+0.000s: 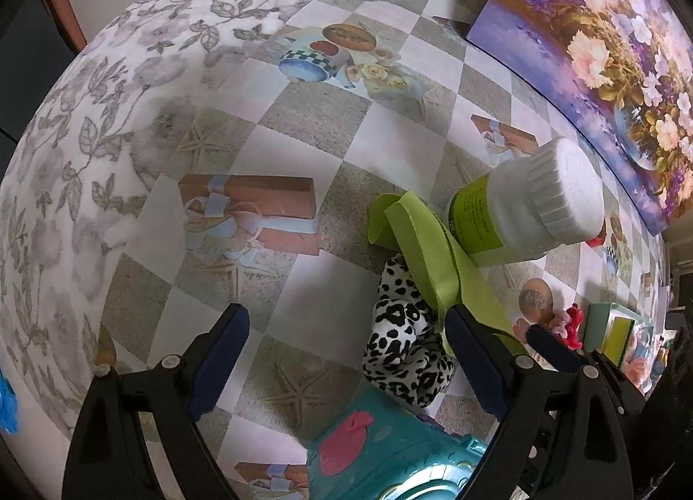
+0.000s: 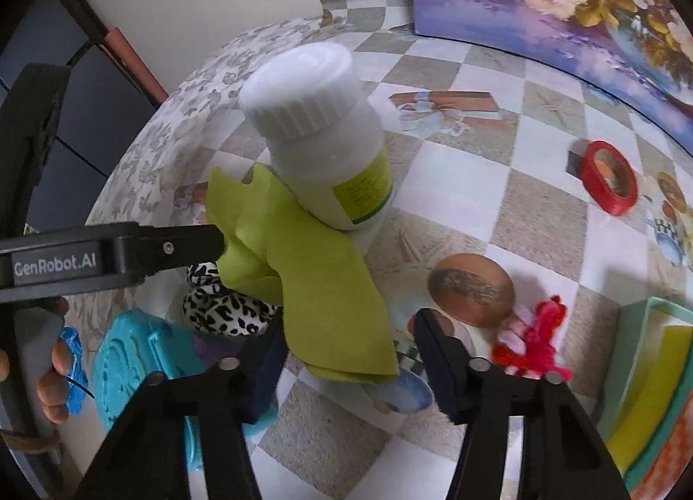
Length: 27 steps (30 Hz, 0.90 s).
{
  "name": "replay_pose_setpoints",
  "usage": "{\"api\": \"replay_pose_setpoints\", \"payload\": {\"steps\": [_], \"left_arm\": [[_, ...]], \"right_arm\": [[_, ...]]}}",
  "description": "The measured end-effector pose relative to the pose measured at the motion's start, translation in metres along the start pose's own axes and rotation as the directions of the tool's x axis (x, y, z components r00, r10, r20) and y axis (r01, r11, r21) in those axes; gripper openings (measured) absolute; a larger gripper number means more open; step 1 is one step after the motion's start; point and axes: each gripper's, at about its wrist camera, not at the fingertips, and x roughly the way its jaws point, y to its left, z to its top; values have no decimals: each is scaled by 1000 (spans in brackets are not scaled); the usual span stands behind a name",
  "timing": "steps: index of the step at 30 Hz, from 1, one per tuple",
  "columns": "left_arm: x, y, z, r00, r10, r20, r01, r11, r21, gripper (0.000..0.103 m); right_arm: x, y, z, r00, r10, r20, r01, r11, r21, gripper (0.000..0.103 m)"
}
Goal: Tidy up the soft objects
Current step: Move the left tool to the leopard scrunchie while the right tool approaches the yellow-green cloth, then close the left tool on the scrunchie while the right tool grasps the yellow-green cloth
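A lime green cloth (image 2: 333, 283) lies crumpled on the checked tablecloth, its near end between the fingers of my right gripper (image 2: 353, 352). Those fingers stand apart and do not press it. A white bottle (image 2: 320, 131) stands at the cloth's far end. A leopard-print soft piece (image 1: 403, 352) lies partly under the green cloth (image 1: 424, 248), just inside the right finger of my open left gripper (image 1: 346, 352). A teal plastic toy (image 1: 390, 456) sits right below it. A red and pink fuzzy item (image 2: 537, 339) lies to the right of my right gripper.
A green box (image 2: 649, 391) holding yellow and orange sponges stands at the right edge. A red tape roll (image 2: 606, 177) lies farther back. A flower painting (image 1: 606, 45) leans along the back. A floral cloth (image 1: 86, 131) covers the table's left side. A blue fuzzy item (image 2: 71, 352) lies near a hand.
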Motion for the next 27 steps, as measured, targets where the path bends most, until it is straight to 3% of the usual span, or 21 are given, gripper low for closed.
{"api": "replay_pose_setpoints", "payload": {"steps": [3, 6, 8, 11, 16, 27], "left_arm": [[2, -2, 1, 1000, 3, -4, -3, 1000, 9, 92], [5, -2, 2, 1000, 4, -9, -4, 1000, 8, 92], [7, -1, 3, 1000, 4, -11, -4, 1000, 4, 92], [7, -2, 3, 1000, -11, -11, 11, 1000, 2, 92], [10, -8, 4, 1000, -22, -7, 22, 1000, 15, 92], [11, -12, 5, 1000, -26, -7, 26, 999, 33, 90]], "right_arm": [[4, 2, 2, 1000, 18, 1, -18, 1000, 4, 47], [8, 2, 3, 1000, 20, -2, -20, 1000, 11, 34], [8, 1, 3, 1000, 27, 1, -27, 999, 21, 20], [6, -3, 4, 1000, 25, 10, -25, 999, 33, 13], [1, -9, 4, 1000, 10, 15, -10, 999, 54, 8], [-14, -30, 2, 999, -15, 38, 11, 992, 124, 8]]}}
